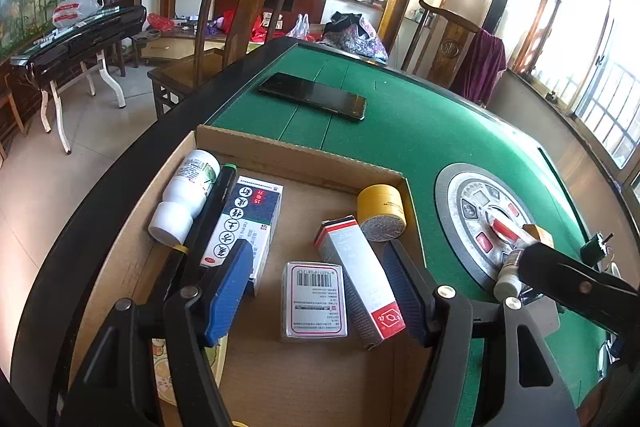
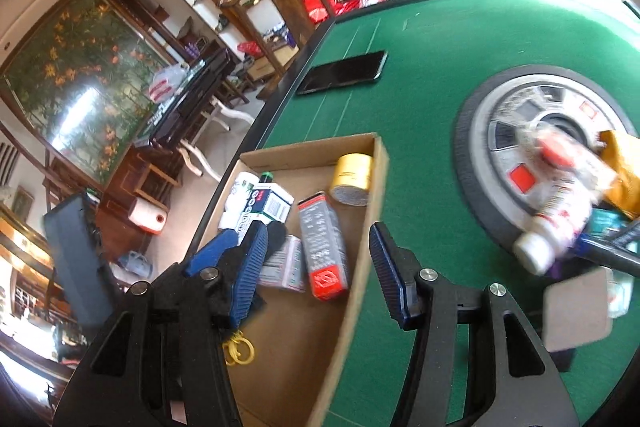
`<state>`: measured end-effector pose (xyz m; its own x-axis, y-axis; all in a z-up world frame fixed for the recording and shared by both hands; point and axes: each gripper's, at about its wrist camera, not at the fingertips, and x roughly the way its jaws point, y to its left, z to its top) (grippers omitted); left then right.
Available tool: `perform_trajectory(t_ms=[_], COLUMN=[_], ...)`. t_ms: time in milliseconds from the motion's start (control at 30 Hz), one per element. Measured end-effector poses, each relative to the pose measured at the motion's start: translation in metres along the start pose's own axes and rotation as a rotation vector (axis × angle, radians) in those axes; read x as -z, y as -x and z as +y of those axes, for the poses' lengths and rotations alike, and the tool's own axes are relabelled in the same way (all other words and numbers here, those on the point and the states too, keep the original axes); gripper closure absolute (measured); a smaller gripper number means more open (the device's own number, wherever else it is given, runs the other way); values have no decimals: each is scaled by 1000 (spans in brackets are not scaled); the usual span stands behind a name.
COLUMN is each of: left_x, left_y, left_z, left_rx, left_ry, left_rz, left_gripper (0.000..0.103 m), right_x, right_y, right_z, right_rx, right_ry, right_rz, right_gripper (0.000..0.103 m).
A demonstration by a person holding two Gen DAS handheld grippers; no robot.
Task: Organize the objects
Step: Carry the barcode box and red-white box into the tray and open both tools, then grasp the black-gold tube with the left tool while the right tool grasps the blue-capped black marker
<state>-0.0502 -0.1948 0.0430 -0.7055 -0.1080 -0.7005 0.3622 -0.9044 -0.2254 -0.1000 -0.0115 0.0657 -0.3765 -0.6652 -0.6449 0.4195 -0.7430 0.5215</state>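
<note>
A cardboard tray (image 1: 296, 155) (image 2: 360, 259) sits on the green table. In it lie a white bottle (image 1: 186, 195), a black pen (image 1: 212, 219), a blue-and-white box (image 1: 248, 219), a small barcode box (image 1: 314, 301), a grey-and-red box (image 1: 360, 275) (image 2: 322, 247) and a yellow jar (image 1: 380, 211) (image 2: 352, 179). My left gripper (image 1: 320, 291) is open and empty over the tray. My right gripper (image 2: 316, 267) is open and empty over the tray's right wall. A small white-capped bottle (image 1: 510, 277) (image 2: 548, 231) lies on the round centre panel (image 1: 452, 211).
A black phone (image 1: 314, 95) (image 2: 344, 71) lies on the felt beyond the tray. More small items, among them a yellow packet (image 2: 624, 171), crowd the centre panel (image 2: 480, 155). Wooden chairs (image 1: 244, 19) stand at the table's far edge.
</note>
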Motion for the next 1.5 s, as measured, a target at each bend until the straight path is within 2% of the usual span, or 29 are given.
perform_trajectory(t_ms=[233, 333, 400, 467, 600, 667, 733, 800, 933, 1167, 1367, 1433, 1467, 1500], left_x=[2, 4, 6, 10, 26, 40, 56, 67, 71, 87, 112, 114, 114, 113], left_y=[7, 10, 14, 17, 19, 18, 16, 14, 8, -8, -7, -6, -5, -4], left_z=[-14, -23, -32, -45, -83, -108, -130, -145, -162, -186, -197, -196, -195, -193], left_rx=[36, 75, 108, 154, 275, 343, 375, 372, 329, 229, 255, 266, 281, 303], left_ry=[-45, -85, -114, -170, -323, -440, -551, -627, -643, -732, -827, -818, -806, -788], left_rz=[-35, -48, -61, -66, -26, 25, 70, 108, 155, 190, 237, 233, 246, 265], left_gripper=[35, 35, 35, 35, 35, 35, 35, 35, 35, 35, 36, 48, 66, 75], right_x=[19, 29, 37, 42, 45, 44, 44, 44, 43, 40, 32, 26, 23, 20], right_y=[64, 86, 96, 101, 109, 115, 119, 123, 128, 139, 132, 126, 123, 119], right_z=[-57, -91, -112, -131, -157, -164, -168, -171, -173, -180, -191, -195, -198, -201], right_rx=[57, 99, 86, 77, 42, 34, 12, -9, -7, 14, 52, 91, 104, 110], right_ry=[-39, -83, -131, -175, -234, -254, -278, -301, -306, -313, -311, -283, -269, -256], right_rz=[-93, -126, -137, -140, -162, -190, -205, -218, -237, -267, -234, -207, -194, -176], right_gripper=[49, 49, 49, 49, 50, 50, 50, 49, 50, 50, 50, 50, 50, 50])
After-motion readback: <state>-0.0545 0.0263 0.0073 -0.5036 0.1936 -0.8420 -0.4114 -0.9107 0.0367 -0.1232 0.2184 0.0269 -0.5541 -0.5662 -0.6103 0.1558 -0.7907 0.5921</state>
